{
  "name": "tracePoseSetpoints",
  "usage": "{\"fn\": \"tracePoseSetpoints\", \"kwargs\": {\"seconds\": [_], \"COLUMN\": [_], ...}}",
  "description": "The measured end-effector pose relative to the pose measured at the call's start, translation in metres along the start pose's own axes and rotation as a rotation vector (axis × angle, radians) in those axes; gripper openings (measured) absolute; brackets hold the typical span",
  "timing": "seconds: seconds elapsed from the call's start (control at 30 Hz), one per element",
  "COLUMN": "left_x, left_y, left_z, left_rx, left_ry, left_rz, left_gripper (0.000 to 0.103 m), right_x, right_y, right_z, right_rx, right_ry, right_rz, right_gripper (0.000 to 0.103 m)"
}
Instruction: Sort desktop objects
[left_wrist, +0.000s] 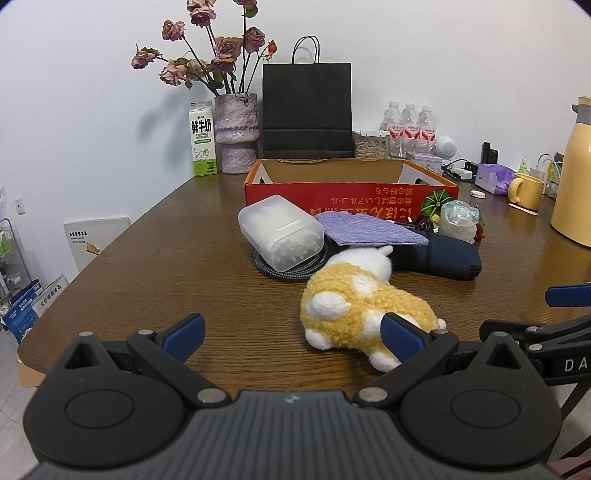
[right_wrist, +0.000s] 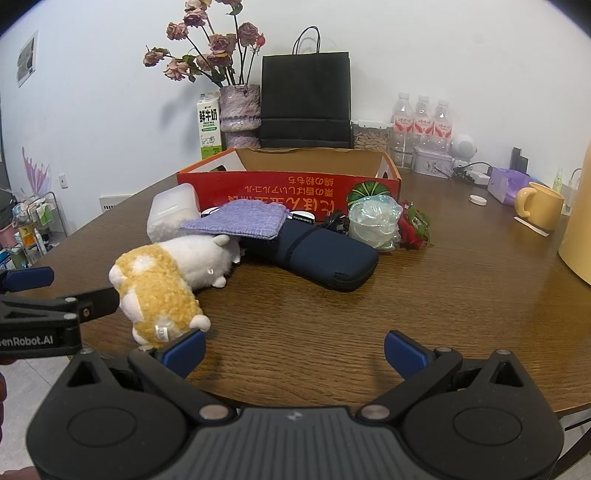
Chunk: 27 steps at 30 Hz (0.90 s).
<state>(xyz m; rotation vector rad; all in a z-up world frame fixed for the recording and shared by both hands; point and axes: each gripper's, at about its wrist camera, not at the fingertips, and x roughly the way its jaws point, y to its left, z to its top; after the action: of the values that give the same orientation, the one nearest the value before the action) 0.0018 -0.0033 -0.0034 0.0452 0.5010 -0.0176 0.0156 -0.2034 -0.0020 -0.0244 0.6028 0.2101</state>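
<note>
Cable (left_wrist: 291, 271) mostly under box (left_wrist: 280, 230)

Both wrist views look low across the table (left_wrist: 184, 229), sharing the plush toy (right_wrist: 155, 288).

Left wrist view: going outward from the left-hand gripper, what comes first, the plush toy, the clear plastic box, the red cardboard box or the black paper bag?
From the left gripper, nearest first:
1. Plush toy, just ahead, right of centre, by the right finger.
2. Clear plastic box, mid-table, slightly left, resting on a coiled cable.
3. Red cardboard box, behind it, open-topped.
4. Black paper bag, farthest, standing against the wall.
</note>
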Motion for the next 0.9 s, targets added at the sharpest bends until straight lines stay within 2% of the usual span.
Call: {"fn": "tracePoseSetpoints", "kwargs": {"seconds": [0.37, 0.57, 0.73, 0.9], "left_x": [0.002, -0.004, 0.009, 0.026], "left_y": [-0.008, -0.020, -0.031, -0.037], "left_z": [0.001, 0.004, 0.007, 0.010], "left_rx": [0.042, 0.088, 0.103, 0.098], "left_ry": [-0.005, -0.055, -0.019, 0.003], "left_rz": [-0.063, -0.135, -0.163, -0.160], "left_gripper": [0.103, 0.103, 0.103, 0.103], "right_x": [-0.003, -0.007, -0.007, -0.001], "right_y": [-0.002, -0.011, -0.019, -0.025], "right_z": [0.002, 0.003, 0.003, 0.002], "right_rx": [0.002, 0.014, 0.019, 0.016], "right_ry": [-0.001, -0.010, -0.006, 0.012], "right_rz": [-0.006, -0.021, -0.042, -0.057], "right_gripper": [0.103, 0.103, 0.103, 0.103]}}
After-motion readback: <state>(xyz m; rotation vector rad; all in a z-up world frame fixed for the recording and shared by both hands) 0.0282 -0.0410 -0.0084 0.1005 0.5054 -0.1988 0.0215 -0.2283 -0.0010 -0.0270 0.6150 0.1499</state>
